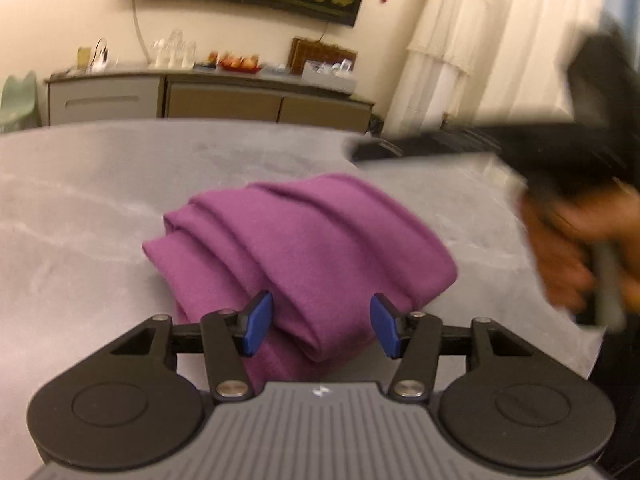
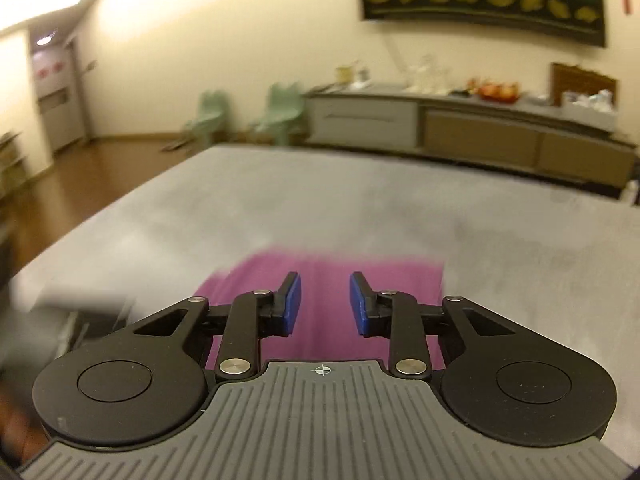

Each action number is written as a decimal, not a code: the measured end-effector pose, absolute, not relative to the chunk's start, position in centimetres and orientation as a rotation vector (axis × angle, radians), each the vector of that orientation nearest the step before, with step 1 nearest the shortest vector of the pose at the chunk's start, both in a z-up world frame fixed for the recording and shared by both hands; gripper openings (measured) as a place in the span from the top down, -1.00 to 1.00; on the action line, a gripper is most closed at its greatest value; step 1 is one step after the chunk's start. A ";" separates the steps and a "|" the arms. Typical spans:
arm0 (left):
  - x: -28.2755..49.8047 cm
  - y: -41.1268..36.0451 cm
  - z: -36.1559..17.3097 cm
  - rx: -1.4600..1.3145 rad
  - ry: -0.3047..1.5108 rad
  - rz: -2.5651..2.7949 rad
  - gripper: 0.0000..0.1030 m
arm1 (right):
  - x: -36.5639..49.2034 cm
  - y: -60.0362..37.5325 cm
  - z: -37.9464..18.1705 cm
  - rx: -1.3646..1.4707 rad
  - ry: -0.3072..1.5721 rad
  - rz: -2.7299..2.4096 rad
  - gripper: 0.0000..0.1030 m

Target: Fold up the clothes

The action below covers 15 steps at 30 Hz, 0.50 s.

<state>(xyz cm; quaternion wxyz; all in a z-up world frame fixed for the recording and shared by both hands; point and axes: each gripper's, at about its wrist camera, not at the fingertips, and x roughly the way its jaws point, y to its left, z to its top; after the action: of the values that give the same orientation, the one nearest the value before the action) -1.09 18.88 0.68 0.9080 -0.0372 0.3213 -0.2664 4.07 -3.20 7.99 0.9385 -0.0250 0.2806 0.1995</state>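
A purple garment (image 1: 296,248) lies folded into a thick bundle on the grey table (image 1: 80,208). My left gripper (image 1: 322,326) stands open just above the bundle's near end, its blue pads apart and holding nothing. In the right wrist view the same purple garment (image 2: 324,276) shows blurred beneath my right gripper (image 2: 325,304), which is open and empty above it. The right gripper's black body (image 1: 560,152), held by a hand (image 1: 568,248), appears motion-blurred at the right of the left wrist view.
A long low sideboard (image 1: 208,96) with glassware and fruit stands against the far wall, white curtains (image 1: 452,40) at its right. Two pale green chairs (image 2: 244,116) stand on the wooden floor (image 2: 80,160) beyond the table's left edge. Bare grey tabletop (image 2: 400,208) surrounds the garment.
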 end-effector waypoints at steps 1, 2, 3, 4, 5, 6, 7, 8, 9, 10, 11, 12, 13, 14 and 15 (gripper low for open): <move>-1.0 19.0 0.6 -0.083 0.667 -0.548 -0.04 | 6.2 -2.2 7.3 -0.061 0.608 0.385 0.37; -0.8 19.2 0.4 -0.090 0.671 -0.546 -0.06 | 7.4 -1.2 6.3 -0.079 0.645 0.383 0.38; -0.7 19.3 0.3 -0.096 0.675 -0.544 -0.07 | 8.0 -0.4 5.2 -0.101 0.679 0.394 0.43; -0.5 19.5 0.2 -0.102 0.679 -0.542 -0.07 | 8.6 0.4 4.1 -0.122 0.712 0.405 0.49; -0.4 19.6 0.1 -0.109 0.684 -0.540 -0.07 | 8.1 0.6 3.6 -0.142 0.707 0.415 0.53; -0.3 19.8 -0.1 -0.115 0.688 -0.539 -0.07 | 6.7 0.4 3.5 -0.159 0.670 0.423 0.56; -0.1 19.9 -0.2 -0.121 0.692 -0.537 -0.07 | 5.1 -0.3 3.6 -0.162 0.645 0.434 0.56; 0.0 20.1 -0.3 -0.128 0.696 -0.535 -0.07 | 3.5 -1.3 3.6 -0.152 0.630 0.445 0.56; 0.1 20.3 -0.5 -0.134 0.700 -0.533 -0.07 | 1.8 -2.5 3.5 -0.153 0.622 0.461 0.56; 0.3 20.4 -0.6 -0.140 0.704 -0.531 -0.07 | 0.2 -3.7 3.2 -0.164 0.620 0.480 0.56; 0.4 20.6 -0.7 -0.147 0.708 -0.529 -0.08 | -1.1 -4.7 3.0 -0.174 0.616 0.495 0.58; 0.5 20.7 -0.8 -0.153 0.712 -0.527 -0.08 | -2.0 -5.6 2.9 -0.171 0.611 0.507 0.58; 0.7 20.9 -1.0 -0.159 0.716 -0.525 -0.10 | -2.4 -6.2 2.9 -0.167 0.607 0.518 0.54; 0.8 21.0 -1.1 -0.166 0.720 -0.523 -0.16 | -2.5 -6.4 2.9 -0.168 0.604 0.528 0.41; 1.1 20.6 -1.1 -0.160 0.715 -0.523 -0.17 | -2.7 -6.7 2.9 -0.170 0.601 0.537 0.31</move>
<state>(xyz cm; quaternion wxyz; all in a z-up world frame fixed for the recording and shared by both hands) 1.07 20.57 -1.12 0.9004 -0.0774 0.3455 -0.2529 -2.67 -6.66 2.92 0.9164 -0.0825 0.2920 0.2611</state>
